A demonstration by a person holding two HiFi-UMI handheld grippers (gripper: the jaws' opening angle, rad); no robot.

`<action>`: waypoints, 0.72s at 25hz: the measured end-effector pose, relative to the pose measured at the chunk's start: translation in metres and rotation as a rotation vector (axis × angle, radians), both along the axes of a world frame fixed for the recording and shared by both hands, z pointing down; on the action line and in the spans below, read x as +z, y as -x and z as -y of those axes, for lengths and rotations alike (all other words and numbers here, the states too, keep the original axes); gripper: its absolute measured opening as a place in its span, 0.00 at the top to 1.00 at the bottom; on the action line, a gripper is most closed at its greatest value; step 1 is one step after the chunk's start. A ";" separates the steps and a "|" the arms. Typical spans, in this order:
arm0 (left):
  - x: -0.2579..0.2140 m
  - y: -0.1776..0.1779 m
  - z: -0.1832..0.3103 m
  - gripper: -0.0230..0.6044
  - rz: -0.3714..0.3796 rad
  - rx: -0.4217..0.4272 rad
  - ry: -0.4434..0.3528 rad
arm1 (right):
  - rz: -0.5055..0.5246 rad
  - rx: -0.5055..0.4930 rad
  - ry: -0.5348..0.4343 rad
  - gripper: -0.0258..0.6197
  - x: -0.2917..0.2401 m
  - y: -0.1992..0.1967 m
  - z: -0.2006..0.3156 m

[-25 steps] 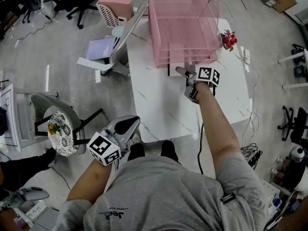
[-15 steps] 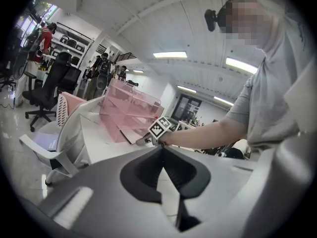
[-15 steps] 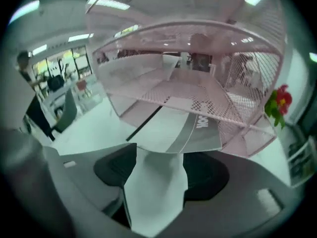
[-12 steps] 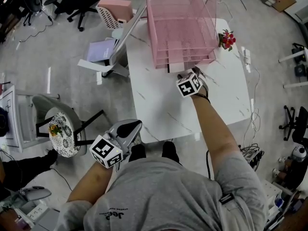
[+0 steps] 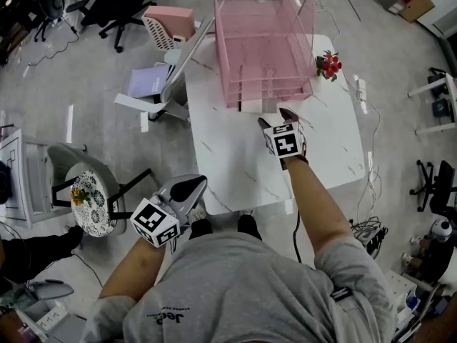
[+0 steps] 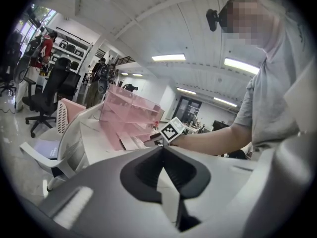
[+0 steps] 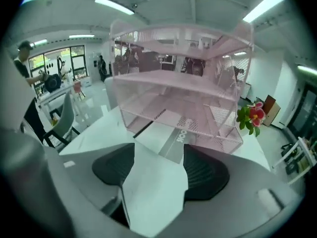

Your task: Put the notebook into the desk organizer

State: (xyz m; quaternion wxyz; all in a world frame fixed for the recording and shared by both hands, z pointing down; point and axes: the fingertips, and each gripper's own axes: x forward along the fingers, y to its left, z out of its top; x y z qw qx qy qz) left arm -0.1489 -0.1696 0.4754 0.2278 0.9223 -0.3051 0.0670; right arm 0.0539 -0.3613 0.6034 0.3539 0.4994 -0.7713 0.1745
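Note:
The pink mesh desk organizer (image 5: 263, 45) (image 7: 181, 90) stands at the far side of the white table (image 5: 235, 166). A white-and-grey notebook (image 7: 171, 137) (image 5: 251, 106) lies flat in its bottom tier, its near end sticking out onto the table. My right gripper (image 5: 277, 118) (image 7: 158, 152) is just in front of that end, jaws apart and opening, with nothing between them. My left gripper (image 5: 187, 189) (image 6: 163, 151) is shut and empty, off the table's near-left corner.
Red flowers (image 5: 328, 64) (image 7: 253, 115) stand to the right of the organizer. A white chair (image 5: 171, 84) with a purple folder (image 5: 146, 73) is left of the table. A grey chair with a patterned cushion (image 5: 91, 199) sits near my left side. A power strip (image 5: 360, 88) lies by the table's right edge.
My right gripper has backed away from the organizer toward me, turned, and its jaws have spread. The notebook stays in the bottom tier. The left gripper has barely moved.

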 end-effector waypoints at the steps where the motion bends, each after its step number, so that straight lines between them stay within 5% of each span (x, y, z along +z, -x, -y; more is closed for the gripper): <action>1: -0.005 -0.001 0.002 0.87 -0.001 -0.004 -0.010 | 0.033 -0.010 -0.019 0.49 -0.014 0.000 -0.005; 11: -0.092 -0.009 0.031 0.87 -0.019 -0.084 -0.172 | 0.357 -0.159 -0.217 0.51 -0.182 -0.004 -0.046; 18: -0.155 0.010 0.038 0.87 -0.021 -0.159 -0.282 | 0.529 -0.295 -0.356 0.84 -0.274 0.014 -0.088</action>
